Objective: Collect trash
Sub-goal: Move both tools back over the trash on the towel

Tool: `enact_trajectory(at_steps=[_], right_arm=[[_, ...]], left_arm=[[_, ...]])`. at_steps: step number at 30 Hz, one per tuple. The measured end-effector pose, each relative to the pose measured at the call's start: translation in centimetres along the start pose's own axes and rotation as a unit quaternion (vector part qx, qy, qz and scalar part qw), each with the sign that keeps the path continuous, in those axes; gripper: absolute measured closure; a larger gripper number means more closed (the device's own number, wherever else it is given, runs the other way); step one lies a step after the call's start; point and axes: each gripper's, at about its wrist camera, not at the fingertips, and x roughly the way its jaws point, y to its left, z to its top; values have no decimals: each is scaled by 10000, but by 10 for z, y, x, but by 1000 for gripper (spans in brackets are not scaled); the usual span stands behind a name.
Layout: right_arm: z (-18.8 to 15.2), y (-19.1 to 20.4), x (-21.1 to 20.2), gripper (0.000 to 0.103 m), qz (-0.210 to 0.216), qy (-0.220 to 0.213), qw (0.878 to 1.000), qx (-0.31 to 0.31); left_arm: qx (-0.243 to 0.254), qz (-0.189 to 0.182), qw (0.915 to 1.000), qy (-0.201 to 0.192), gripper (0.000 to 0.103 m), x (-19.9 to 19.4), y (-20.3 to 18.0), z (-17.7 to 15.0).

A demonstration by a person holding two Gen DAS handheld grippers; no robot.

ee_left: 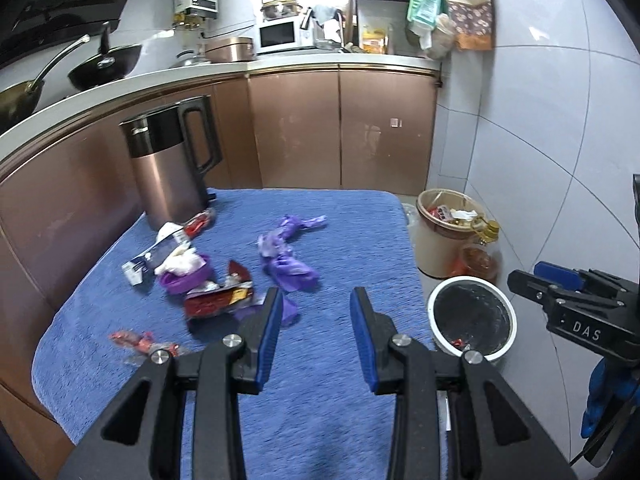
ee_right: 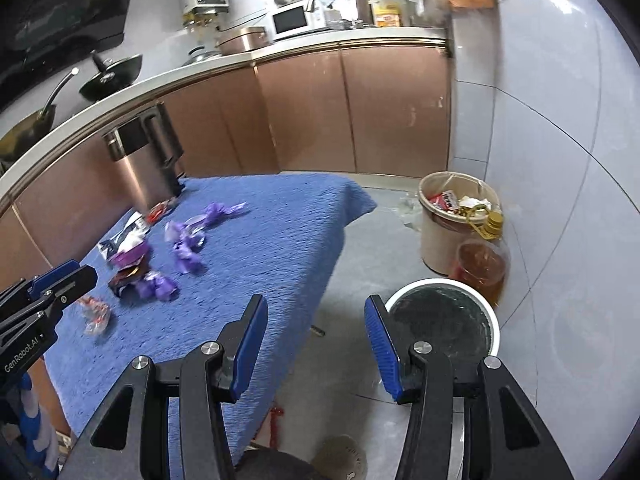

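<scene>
Trash: wrappers lie loose on the blue towel (ee_left: pixel 320 400), clustered at ten to eleven o'clock from the left gripper (ee_left: pixel 316 320); the red wrapper (ee_left: pixel 218 300) and the purple wrappers (ee_left: pixel 286 260) sit near one another, and a small red wrapper (ee_left: pixel 136 342) lies apart at nine o'clock.
Bin: the white-rimmed bin (ee_left: pixel 472 320) stands on the floor just beside the towel's edge, at three o'clock from the left gripper, likely placed there for short drops.
Other bin: the beige bin (ee_right: pixel 444 232) stands further back, already holding rubbish.
Kettle: the kettle (ee_left: pixel 172 168) is upright at the towel's far corner, touching no trash.
Left gripper: jaws partly open, nothing between them, angled down over the towel.
Right gripper (ee_right: pixel 316 344): jaws partly open and empty, tilted down above the floor between towel and white-rimmed bin.
Judgement: most trash is not yet collected.
</scene>
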Motion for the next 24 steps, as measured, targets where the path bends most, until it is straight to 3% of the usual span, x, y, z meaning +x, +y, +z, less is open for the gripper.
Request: enact_trajectory(at_steps=[19,24], right_arm=[[3,74,16,55,97,255,9977,-622],[5,89,28,55,248,339,9962,-757]], left_arm=[[-634,42,9979,97,70,3,74,-25],[-1065,146,9940,191,54,5,113,-46]])
